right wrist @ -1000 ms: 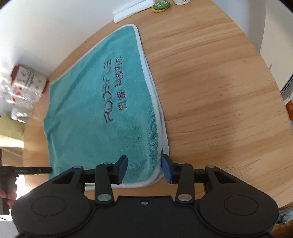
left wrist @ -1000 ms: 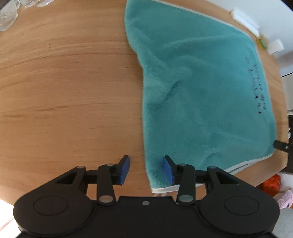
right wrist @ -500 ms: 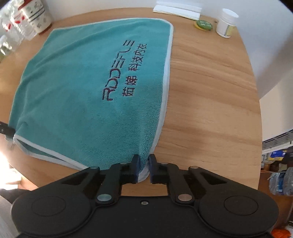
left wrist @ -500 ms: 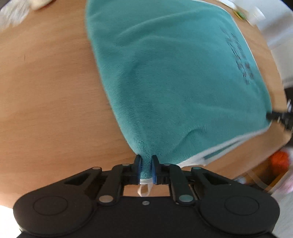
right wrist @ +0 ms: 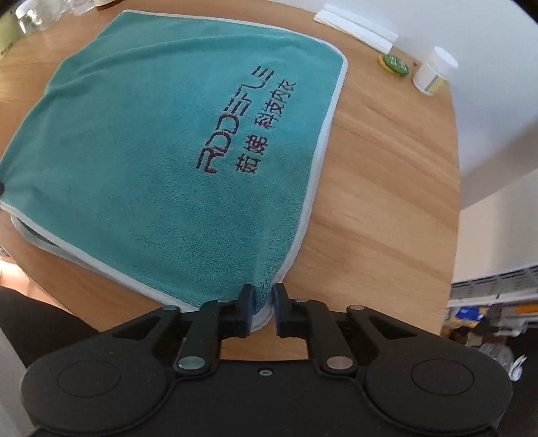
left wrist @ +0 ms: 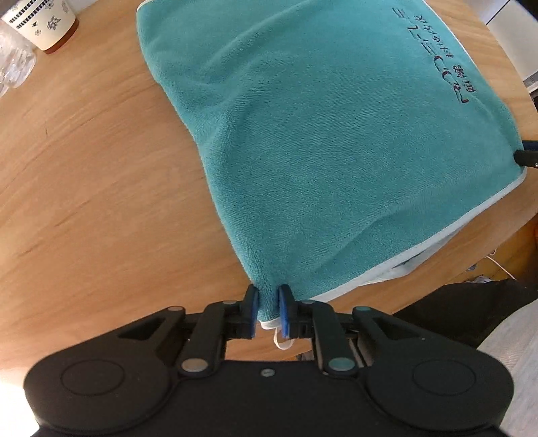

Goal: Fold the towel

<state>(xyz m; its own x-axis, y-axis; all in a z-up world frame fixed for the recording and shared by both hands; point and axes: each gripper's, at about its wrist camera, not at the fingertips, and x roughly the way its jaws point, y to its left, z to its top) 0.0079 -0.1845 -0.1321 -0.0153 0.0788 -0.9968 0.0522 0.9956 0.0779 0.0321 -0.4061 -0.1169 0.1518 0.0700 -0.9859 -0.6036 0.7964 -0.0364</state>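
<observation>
Stretching across a round wooden table (right wrist: pixel 386 188), the teal towel (right wrist: pixel 151 141) is lying already doubled over, its near corners lifting off the wood. Bare tabletop is running wide to the towel's left in the left wrist view and to its right in the right wrist view. The left gripper (left wrist: pixel 268 306) is clamping the near left corner, a white loop dangling below; the right gripper (right wrist: pixel 261 307) is pinching the pale-edged near right corner. A patterned cup (left wrist: pixel 43 23), a white bottle (right wrist: pixel 433 72), a green lid (right wrist: pixel 394 64) and a white strip (right wrist: pixel 356 28) are crowding the far rim by the white wall.
</observation>
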